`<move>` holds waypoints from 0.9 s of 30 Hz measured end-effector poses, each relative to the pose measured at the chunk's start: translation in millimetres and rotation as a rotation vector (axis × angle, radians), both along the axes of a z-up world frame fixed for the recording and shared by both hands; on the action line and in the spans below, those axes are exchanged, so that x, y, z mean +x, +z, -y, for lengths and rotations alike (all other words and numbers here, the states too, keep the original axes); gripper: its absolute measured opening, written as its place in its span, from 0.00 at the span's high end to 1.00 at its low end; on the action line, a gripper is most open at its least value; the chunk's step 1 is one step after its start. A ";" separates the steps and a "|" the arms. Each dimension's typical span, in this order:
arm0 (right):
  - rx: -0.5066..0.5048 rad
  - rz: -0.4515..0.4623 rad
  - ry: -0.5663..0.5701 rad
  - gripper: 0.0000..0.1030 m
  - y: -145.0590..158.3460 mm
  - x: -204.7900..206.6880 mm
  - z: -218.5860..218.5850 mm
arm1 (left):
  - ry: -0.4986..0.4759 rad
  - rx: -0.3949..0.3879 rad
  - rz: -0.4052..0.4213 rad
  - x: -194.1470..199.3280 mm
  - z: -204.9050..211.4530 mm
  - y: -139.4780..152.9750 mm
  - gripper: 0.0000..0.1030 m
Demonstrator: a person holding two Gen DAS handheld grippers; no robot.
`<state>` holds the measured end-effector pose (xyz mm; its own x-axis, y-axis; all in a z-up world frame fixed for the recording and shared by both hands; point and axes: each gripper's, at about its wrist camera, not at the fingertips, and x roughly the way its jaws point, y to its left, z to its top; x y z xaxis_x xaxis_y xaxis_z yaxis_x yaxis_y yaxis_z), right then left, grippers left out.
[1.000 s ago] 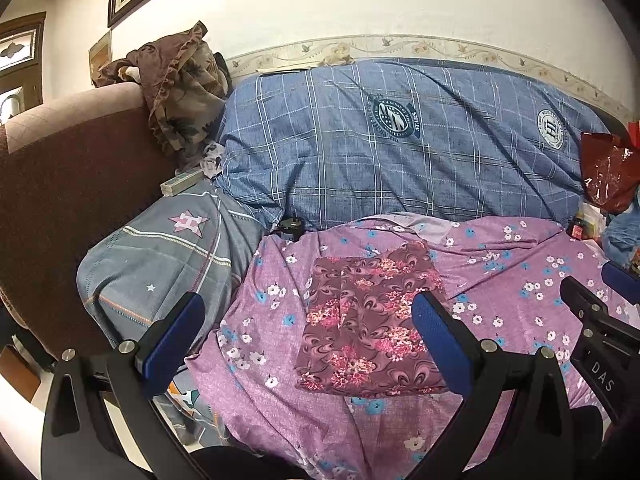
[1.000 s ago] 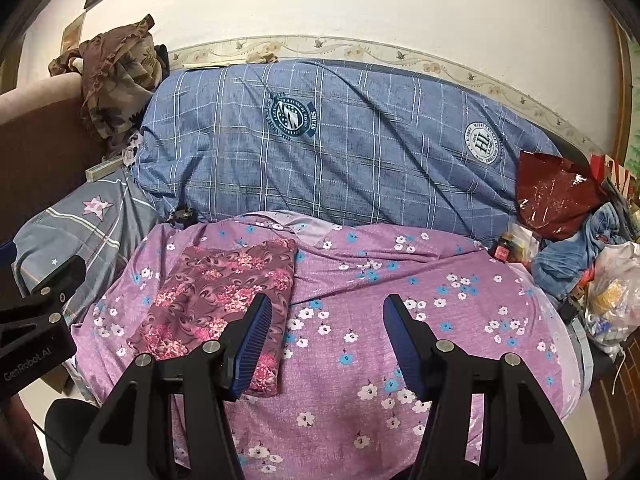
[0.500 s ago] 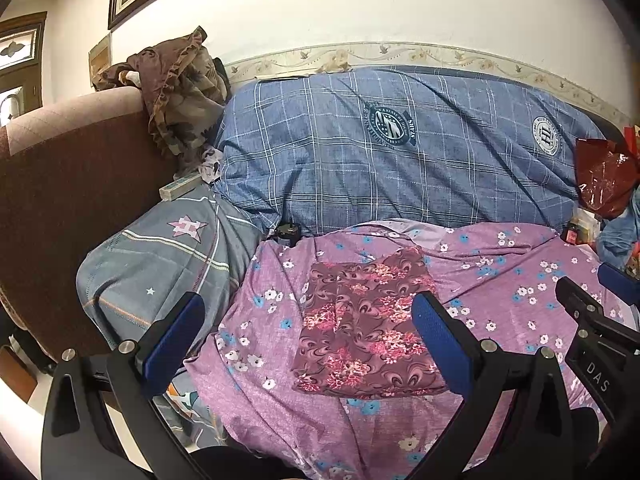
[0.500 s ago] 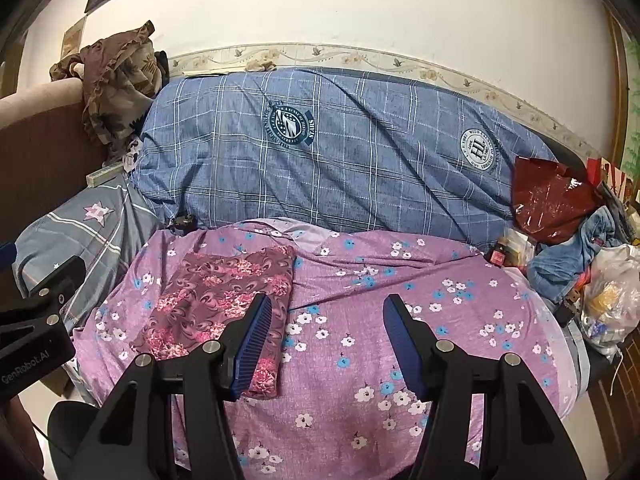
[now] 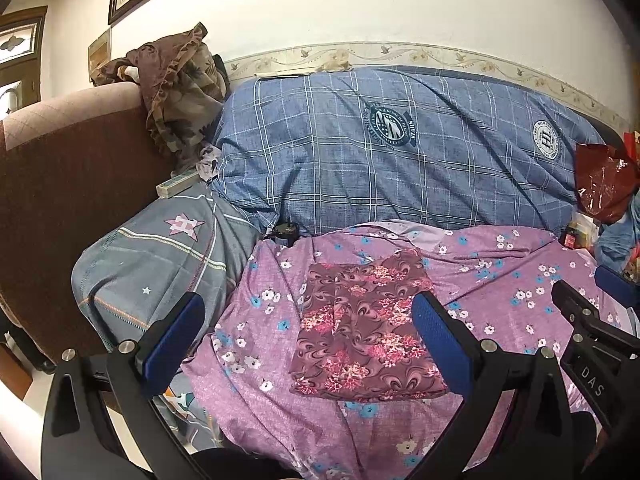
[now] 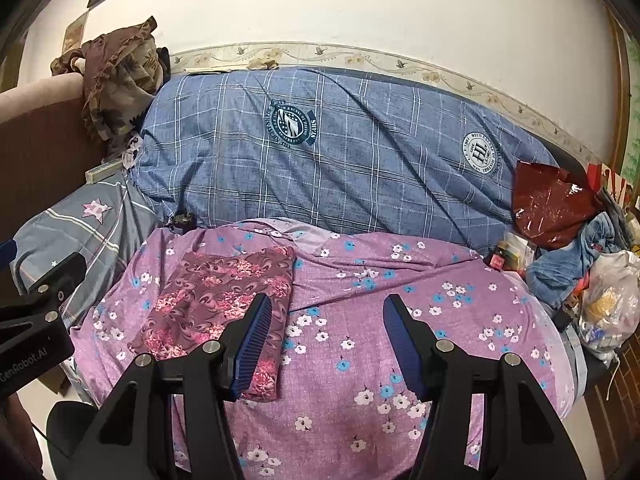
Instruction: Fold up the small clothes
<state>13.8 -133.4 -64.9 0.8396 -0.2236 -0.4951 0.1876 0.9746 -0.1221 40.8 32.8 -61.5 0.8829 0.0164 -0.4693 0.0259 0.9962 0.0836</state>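
— Where is the cloth you're folding?

— The maroon flowered cloth (image 5: pixel 366 330) lies flat as a neat rectangle on the purple flowered bedspread (image 5: pixel 500 292), toward its left part, with the blue checked quilt (image 5: pixel 400 152) bunched behind it and a grey pillow (image 5: pixel 152 256) off to the left. It looks folded already, I'd judge

— And your claws?

— My left claw (image 5: pixel 308 340) hangs above the near edge of the cloth with its blue pads spread wide and nothing between them. My right claw (image 6: pixel 326 344) is spread too, holding nothing, over bare bedspread just right of the cloth

— Which way does the cloth lie from each?

— From the left claw it sits straight ahead and a little right of centre, framed between the two pads. From the right claw it lies ahead and to the left, behind that claw's left pad (image 6: pixel 254 346). Its long side runs away from me, toward the quilt. So the left claw is the nearer one, in my judgement, and any further fold or lift would start at the near short edge

— Any writing you can read?

— "GenRobot.AI" on the left claw's body in the right view, "DAS" on the right claw's body in the left view. The quilt carries two round crests, one marked "HL"; the rest of the lettering is too small to tell
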 end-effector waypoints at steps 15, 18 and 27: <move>-0.030 -0.002 0.004 0.41 6.4 9.6 -22.1 | 0.006 -0.025 -0.007 11.0 -19.2 0.1 0.00; -0.034 -0.004 0.004 0.41 6.8 11.5 -26.2 | 0.004 -0.028 -0.008 11.9 -21.0 0.3 0.00; -0.040 -0.006 -0.006 0.41 8.7 14.7 -32.1 | -0.015 -0.038 -0.007 16.1 -26.5 2.3 0.00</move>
<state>28.5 -101.4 -56.2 0.8353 -0.2482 -0.4906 0.1923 0.9678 -0.1621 56.9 59.3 -59.2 0.8794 -0.0149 -0.4758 0.0413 0.9981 0.0451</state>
